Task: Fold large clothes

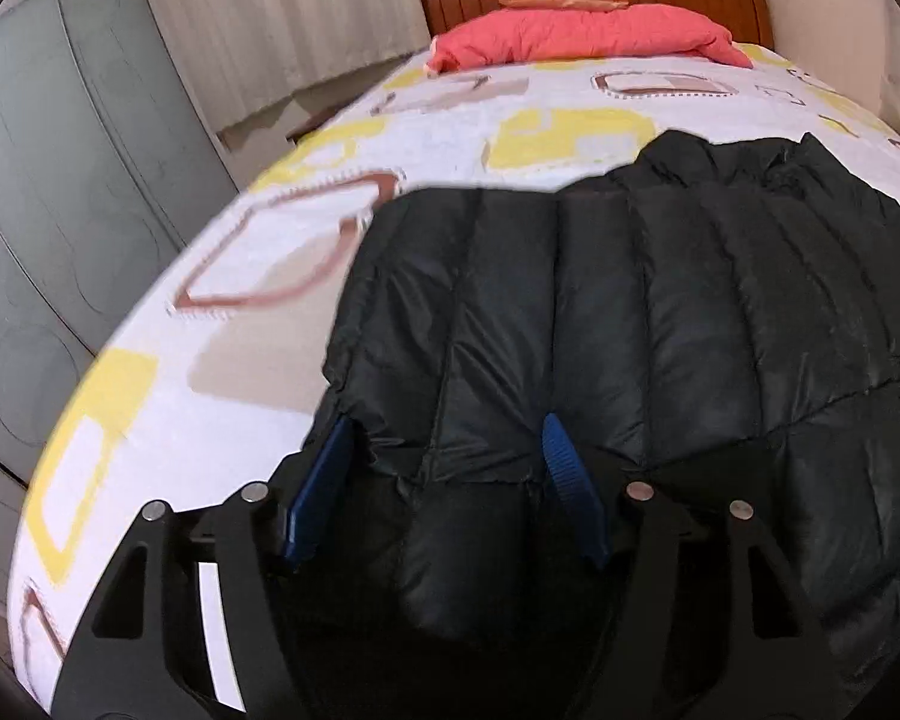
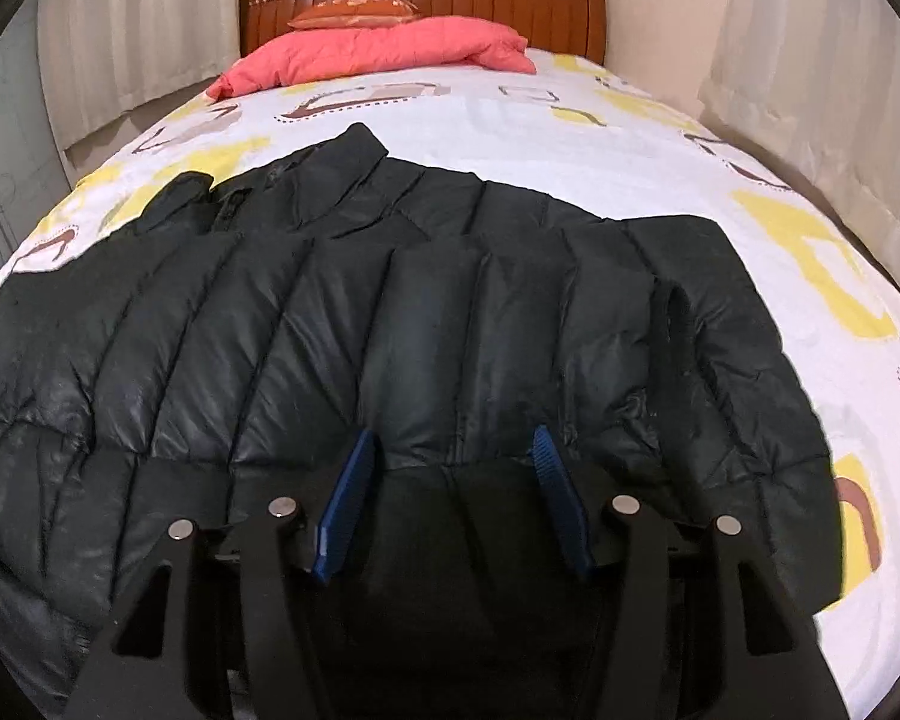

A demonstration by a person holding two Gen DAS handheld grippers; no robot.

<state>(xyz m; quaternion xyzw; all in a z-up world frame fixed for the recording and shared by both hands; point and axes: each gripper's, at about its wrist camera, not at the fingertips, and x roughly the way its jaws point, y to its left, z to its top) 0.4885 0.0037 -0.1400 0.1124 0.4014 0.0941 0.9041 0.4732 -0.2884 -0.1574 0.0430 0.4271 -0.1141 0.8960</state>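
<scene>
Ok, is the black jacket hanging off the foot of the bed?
No, the black jacket lies spread flat on the patterned bedsheet.

Black quilted puffer jacket [image 2: 390, 324]. Sheet [image 2: 660, 168] white with yellow, brown, beige squares. Coral-pink duvet [image 2: 384, 51] at 12 o'clock; orange patterned pillow [image 2: 354, 13]; reddish-brown headboard [image 2: 510, 0]. Blue finger pads [image 2: 345, 504].

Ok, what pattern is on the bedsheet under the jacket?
The bedsheet is white with yellow, brown and beige rounded squares; clearest in the left wrist view.
</scene>
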